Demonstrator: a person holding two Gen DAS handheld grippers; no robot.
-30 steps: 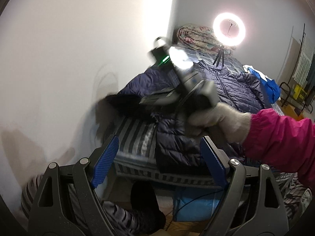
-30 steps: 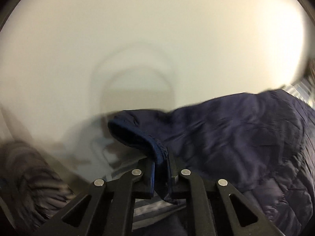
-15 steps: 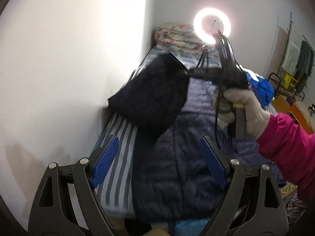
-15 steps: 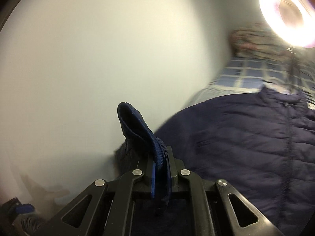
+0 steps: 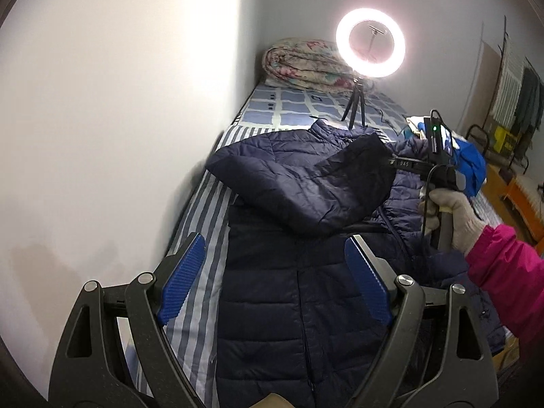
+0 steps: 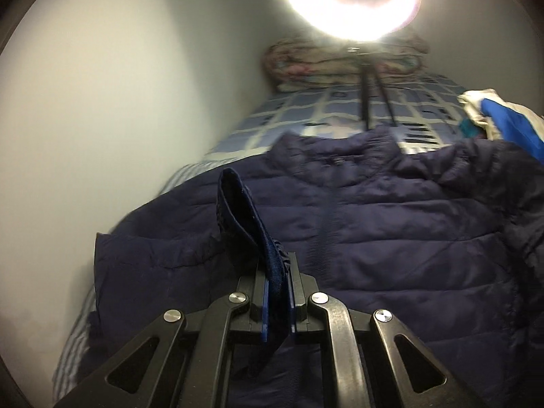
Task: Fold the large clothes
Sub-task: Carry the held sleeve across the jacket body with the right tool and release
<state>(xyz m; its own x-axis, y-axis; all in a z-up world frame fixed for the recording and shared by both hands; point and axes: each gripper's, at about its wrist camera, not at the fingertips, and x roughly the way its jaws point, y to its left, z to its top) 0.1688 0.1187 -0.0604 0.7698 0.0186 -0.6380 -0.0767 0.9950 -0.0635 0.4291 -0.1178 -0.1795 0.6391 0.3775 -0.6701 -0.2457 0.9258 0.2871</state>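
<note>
The navy puffer jacket (image 5: 306, 299) lies front-up along the striped bed (image 5: 197, 224), its collar towards the ring light (image 5: 370, 42) and the rolled quilt (image 5: 302, 68); the right gripper (image 6: 278, 302) has its jaws clamped narrow on the ribbed cuff (image 6: 244, 217) of 1 sleeve (image 5: 316, 183), and the gloved hand (image 5: 452, 217) carries it across the chest, presumably so the sleeve lands flat on the body for the 1st fold; gripping the cuff gives control of the whole sleeve length. The left gripper (image 5: 272, 289) hovers above the lower front with its jaws wide and nothing between them, probably ready to smooth or pin the fabric.

Compared with 1 second ago, the sleeve has swung from the wall side, where it hung off the bed edge, over onto the jacket; the right gripper now sits on the far side of the zip; the left view has shifted further over the bed.
</note>
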